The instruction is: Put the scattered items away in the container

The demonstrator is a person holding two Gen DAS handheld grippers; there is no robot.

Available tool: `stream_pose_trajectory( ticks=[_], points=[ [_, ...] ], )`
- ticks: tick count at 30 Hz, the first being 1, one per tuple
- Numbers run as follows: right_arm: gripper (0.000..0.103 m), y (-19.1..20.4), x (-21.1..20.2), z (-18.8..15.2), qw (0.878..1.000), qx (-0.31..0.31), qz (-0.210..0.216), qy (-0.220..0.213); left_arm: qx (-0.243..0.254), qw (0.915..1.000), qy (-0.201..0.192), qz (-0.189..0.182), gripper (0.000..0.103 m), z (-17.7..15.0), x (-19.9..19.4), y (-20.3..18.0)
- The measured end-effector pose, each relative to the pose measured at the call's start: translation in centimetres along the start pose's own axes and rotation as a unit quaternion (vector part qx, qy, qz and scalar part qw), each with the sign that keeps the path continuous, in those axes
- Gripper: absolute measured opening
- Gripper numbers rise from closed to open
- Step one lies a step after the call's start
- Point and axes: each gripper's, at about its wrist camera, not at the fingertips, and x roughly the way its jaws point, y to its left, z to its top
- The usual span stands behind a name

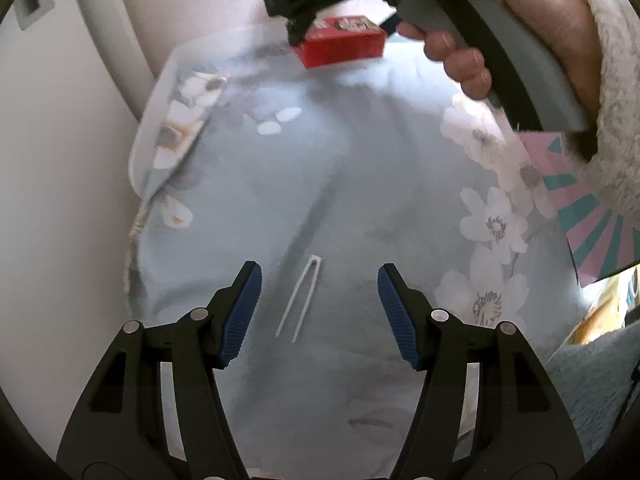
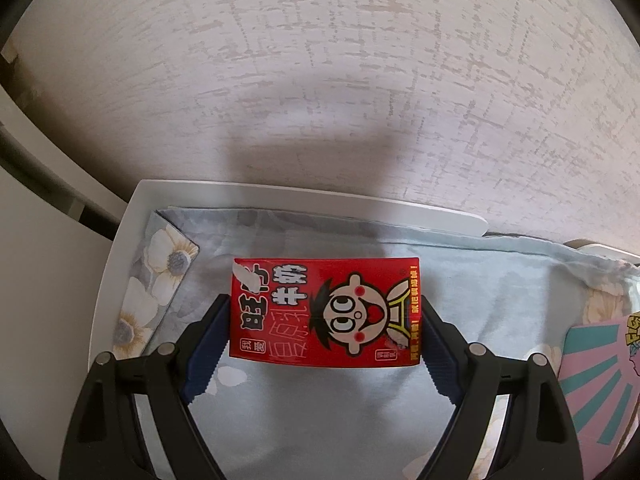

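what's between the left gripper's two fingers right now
A thin white hairpin lies on the floral cloth between the open left gripper's fingers, untouched; the left wrist view shows it.

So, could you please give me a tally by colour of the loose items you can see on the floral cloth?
Red: 1, the milk carton, held between the right gripper's jaws.
White: 1, the U-shaped hairpin, lying between the open jaws of the left gripper.
Pink and teal: 1, the striped card at the cloth's edge.
Total: 3
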Motion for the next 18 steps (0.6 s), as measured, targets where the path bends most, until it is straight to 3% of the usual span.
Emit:
stream_pose_trajectory(
  ticks=[7,9,11,18],
  points=[
    [0.084,-1.3,0.0,-0.1,1.000,0.000,-0.002,0.004,0.014,0.9999,0.010,-0.002,0.048,-0.3,1.7,0.0],
    [0.084,-1.8,-0.1,-0.3,1.000,0.001,-0.002,0.005,0.020,0.9998,0.008,-0.001,0.038,-0.3,1.7,0.1],
    [0.084,-2.4,-0.2,-0.6,1.000,0.003,-0.004,0.007,0.017,0.9998,0.007,0.000,0.010,-0.1,1.7,0.3],
    [0.084,-3.4,-0.3,-1.7,1.000,0.009,-0.004,0.010,0.001,1.0000,0.004,0.006,0.010,-0.2,1.4,1.1]
  ],
)
